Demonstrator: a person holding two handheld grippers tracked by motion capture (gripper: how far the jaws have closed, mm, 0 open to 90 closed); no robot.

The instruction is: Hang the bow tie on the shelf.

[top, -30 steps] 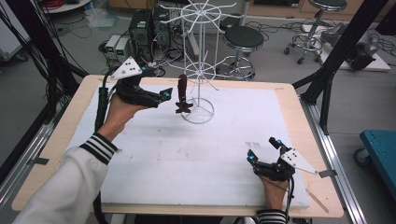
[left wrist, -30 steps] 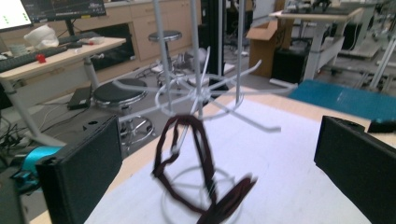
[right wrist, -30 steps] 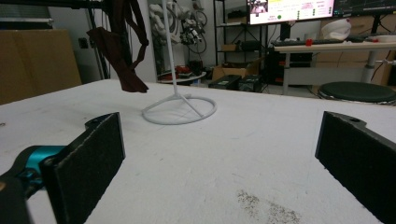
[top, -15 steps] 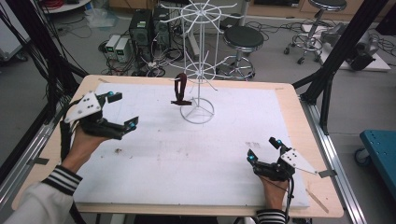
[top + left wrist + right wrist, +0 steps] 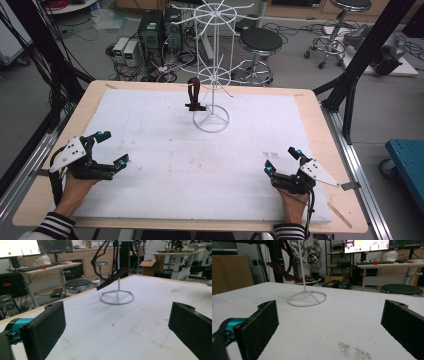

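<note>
Dark strap (image 5: 194,94) on wire stand (image 5: 212,75)

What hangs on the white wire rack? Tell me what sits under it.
A dark brown strap hangs from the wire rack; beneath it lies bare white table, nothing else.

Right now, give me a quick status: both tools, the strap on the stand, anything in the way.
Left tool open, empty, near table's left edge. Right tool open, empty, near the front right. Dark strap hanging on white wire stand. White mat bare between tools and stand.
</note>
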